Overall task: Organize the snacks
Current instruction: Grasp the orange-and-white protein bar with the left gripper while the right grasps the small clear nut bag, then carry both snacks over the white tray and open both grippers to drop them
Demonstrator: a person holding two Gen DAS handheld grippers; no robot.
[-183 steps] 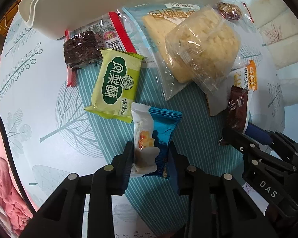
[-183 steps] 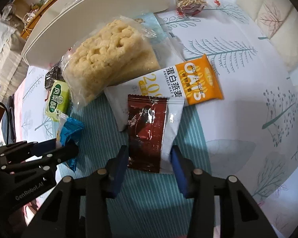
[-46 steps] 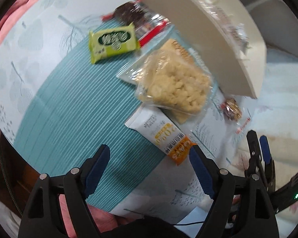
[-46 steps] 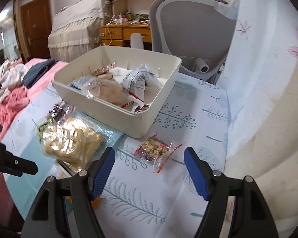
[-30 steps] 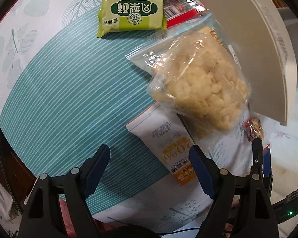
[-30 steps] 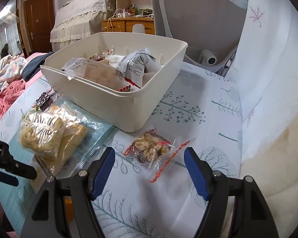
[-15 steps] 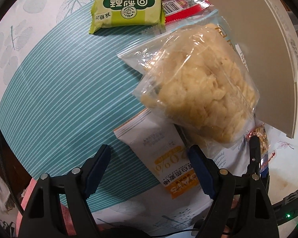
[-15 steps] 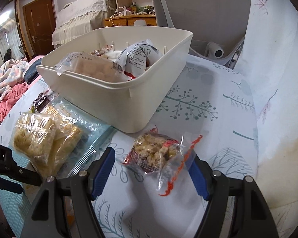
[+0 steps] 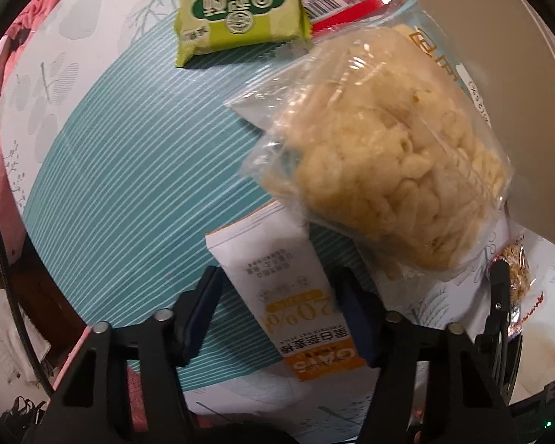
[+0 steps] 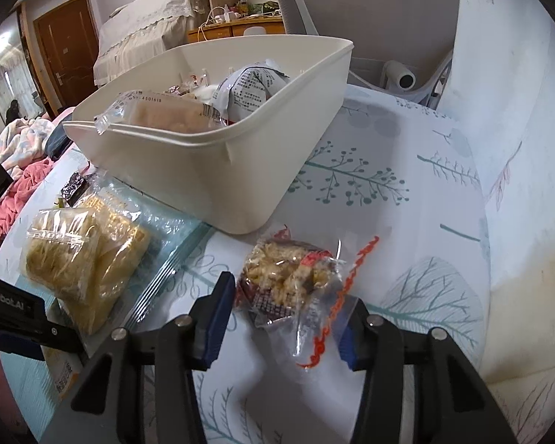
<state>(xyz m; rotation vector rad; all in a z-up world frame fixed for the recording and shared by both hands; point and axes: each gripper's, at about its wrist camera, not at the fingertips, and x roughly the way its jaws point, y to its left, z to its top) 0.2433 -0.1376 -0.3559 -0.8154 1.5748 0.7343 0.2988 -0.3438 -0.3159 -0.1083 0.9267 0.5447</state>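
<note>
**Both claws straddle snacks beside the bin**

The left claw (image 9: 277, 314) stands wide, its fingers on either side of the white-and-orange oat bar (image 9: 288, 296) lying flat on the counter (image 9: 129, 148). Beyond it sit a green packet (image 9: 240, 18) and a clear bag of puffed rice cake (image 9: 381, 170). The right claw (image 10: 283, 318) is also wide, framing a small nut brittle packet (image 10: 296, 281) just in front of the cream bin (image 10: 211, 162), which holds several wrapped snacks.
</note>
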